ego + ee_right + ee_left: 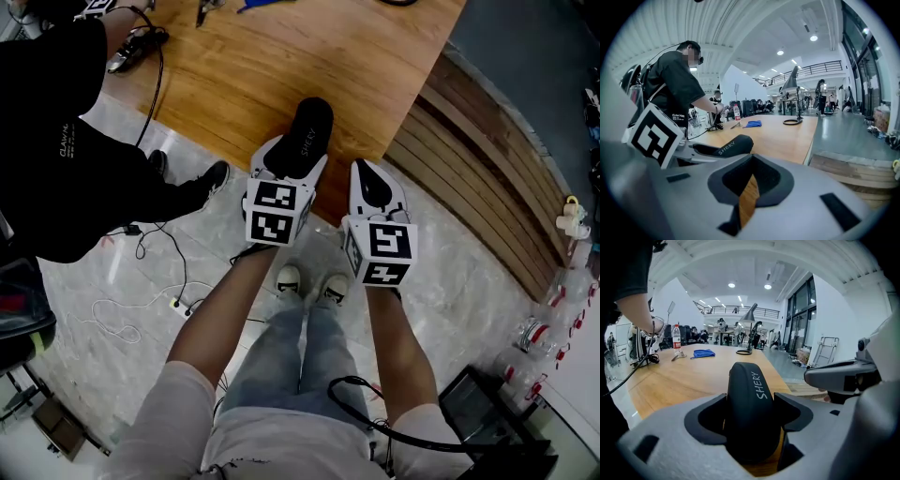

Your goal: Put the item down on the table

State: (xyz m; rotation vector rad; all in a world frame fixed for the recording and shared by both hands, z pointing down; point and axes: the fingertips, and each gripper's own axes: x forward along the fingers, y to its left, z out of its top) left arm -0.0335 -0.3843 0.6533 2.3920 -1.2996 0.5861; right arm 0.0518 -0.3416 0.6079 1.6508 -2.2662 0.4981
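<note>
A black oblong case (307, 134) printed "SHERY" sticks out forward from my left gripper (292, 167), which is shut on it. In the left gripper view the case (752, 404) stands between the two dark pads (710, 420), above the near edge of the wooden table (684, 376). My right gripper (373, 183) hovers just to the right at the table's corner, shut with nothing in it. In the right gripper view only a thin sliver of wood shows between its jaws (749, 190), and the case (726, 146) appears to the left.
A person in black (56, 141) stands at the table's left side. Cables (141, 300) trail across the floor. Far down the table are a water bottle (676, 337), a blue cloth (703, 353) and a black cable ring (743, 352). Wooden steps (487, 187) run along the right.
</note>
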